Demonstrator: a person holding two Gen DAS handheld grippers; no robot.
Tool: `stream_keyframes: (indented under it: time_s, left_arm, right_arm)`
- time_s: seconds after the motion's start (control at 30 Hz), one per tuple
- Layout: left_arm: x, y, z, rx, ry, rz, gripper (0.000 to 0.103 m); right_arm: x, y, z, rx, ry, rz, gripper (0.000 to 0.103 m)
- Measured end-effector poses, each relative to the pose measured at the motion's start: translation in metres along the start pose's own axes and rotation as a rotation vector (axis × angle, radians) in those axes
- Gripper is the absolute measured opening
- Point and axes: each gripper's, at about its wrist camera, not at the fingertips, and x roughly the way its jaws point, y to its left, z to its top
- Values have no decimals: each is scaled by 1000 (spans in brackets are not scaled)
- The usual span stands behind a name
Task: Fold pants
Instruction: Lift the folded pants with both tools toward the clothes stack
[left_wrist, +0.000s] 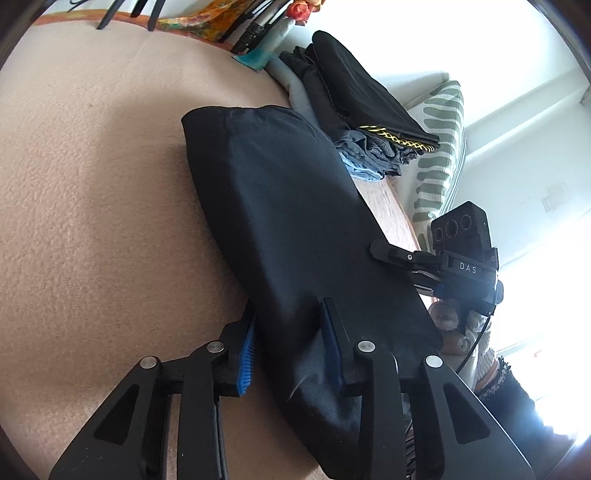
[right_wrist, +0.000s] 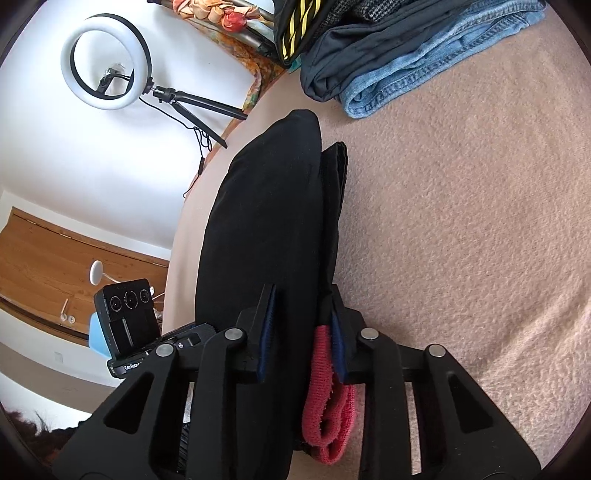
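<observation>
The black pants (left_wrist: 288, 229) lie folded into a long bundle on the beige bed cover (left_wrist: 92, 184). My left gripper (left_wrist: 291, 332) is shut on the near end of the pants, one finger under the fabric and one on top. My right gripper (right_wrist: 303, 314) is shut on the other end of the pants (right_wrist: 266, 221), with their red waistband (right_wrist: 325, 387) bunched between its fingers. The right gripper also shows in the left wrist view (left_wrist: 380, 253), at the pants' right edge. The far end of the pants rests on the cover.
A stack of folded clothes (left_wrist: 354, 110), with jeans (right_wrist: 424, 66) at its bottom, sits at the far edge of the bed. A striped pillow (left_wrist: 439, 155) stands beside it. A ring light on a tripod (right_wrist: 107, 62) stands off the bed's left side.
</observation>
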Motion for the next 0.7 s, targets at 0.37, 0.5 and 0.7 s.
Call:
stream_keyframes:
  time_s: [0.37,0.5,0.7]
  left_arm:
    - [3,-3,0,44,-12,42,21]
    - [3,-8,-1,80,-19,71,21]
    - [-3,-15,-1,132,-46,95,15]
  right_arm:
    - [-4,16,0,-27,-26,-59,26]
    - [0,12,-4,-19,-37,-93,25]
    - [-6,55,-14,-172,-102,-253,14]
